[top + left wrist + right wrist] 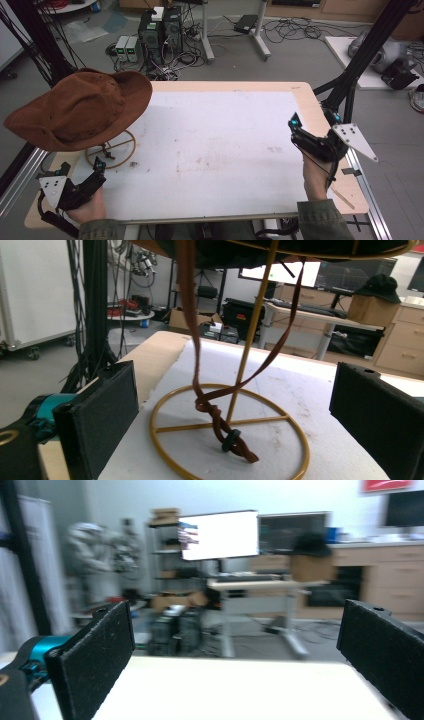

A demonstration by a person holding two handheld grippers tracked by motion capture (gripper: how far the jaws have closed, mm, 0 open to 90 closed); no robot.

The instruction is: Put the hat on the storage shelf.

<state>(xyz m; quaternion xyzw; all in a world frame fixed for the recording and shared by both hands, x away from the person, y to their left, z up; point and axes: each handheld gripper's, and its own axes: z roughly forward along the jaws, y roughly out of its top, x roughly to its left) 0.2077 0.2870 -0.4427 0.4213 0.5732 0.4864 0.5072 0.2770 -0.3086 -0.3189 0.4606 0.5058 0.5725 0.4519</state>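
A brown wide-brimmed hat rests on a gold wire stand at the table's left side. In the left gripper view the stand's ring base and pole are close ahead, and the hat's brown chin strap hangs down knotted onto the base. My left gripper sits at the near left corner, pointing at the stand, open with nothing between its pads. My right gripper is held over the table's right edge, open and empty; its view is blurred.
A white mat covers the wooden table. Black frame posts rise at the right and left. Computer towers and cables lie on the floor beyond the far edge. A metal rail runs along the right side.
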